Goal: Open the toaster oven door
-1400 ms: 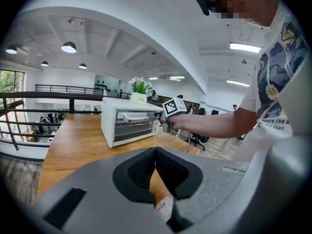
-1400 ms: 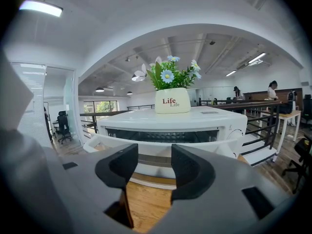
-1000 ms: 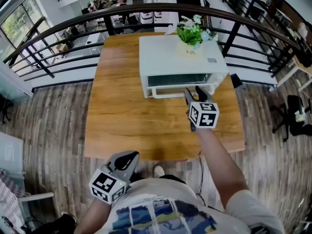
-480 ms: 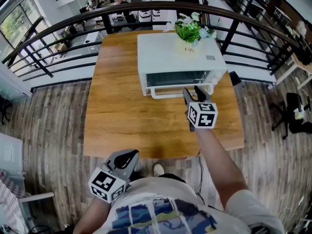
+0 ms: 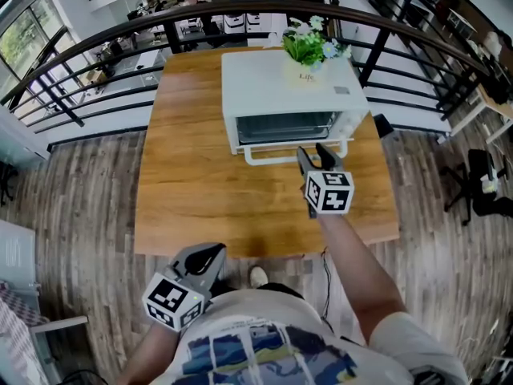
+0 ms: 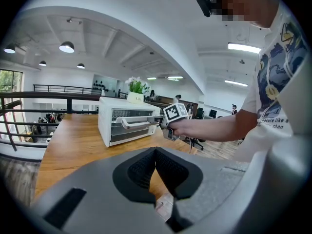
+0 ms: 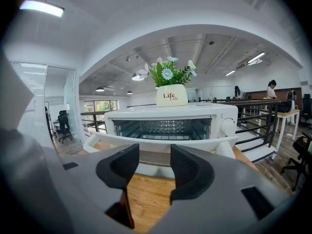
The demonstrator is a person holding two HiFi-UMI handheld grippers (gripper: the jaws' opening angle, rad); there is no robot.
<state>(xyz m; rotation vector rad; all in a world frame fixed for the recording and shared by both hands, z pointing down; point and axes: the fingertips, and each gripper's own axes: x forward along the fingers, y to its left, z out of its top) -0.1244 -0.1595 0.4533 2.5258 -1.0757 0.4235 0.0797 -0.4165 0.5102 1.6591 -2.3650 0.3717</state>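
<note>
A white toaster oven (image 5: pixel 288 95) stands at the far side of the wooden table (image 5: pixel 192 191), its glass door upright and its white bar handle (image 5: pixel 280 156) facing me. My right gripper (image 5: pixel 314 156) hovers just in front of the handle's right part, open. In the right gripper view the handle (image 7: pixel 214 141) runs across just beyond the jaws (image 7: pixel 154 152), with nothing between them. My left gripper (image 5: pixel 205 260) hangs off the table's near edge by my body, shut and empty; in the left gripper view (image 6: pixel 155 153) its pads meet, with the oven (image 6: pixel 127 123) far off.
A pot of flowers (image 5: pixel 309 54) sits on top of the oven. The oven's dial (image 7: pixel 227 126) is on the right of its front. A black railing (image 5: pixel 96 54) curves behind the table, and wooden floor lies on both sides.
The head view has shifted a little, so the oven sits slightly higher in frame. My right gripper stays open by the handle; the left one has not moved.
</note>
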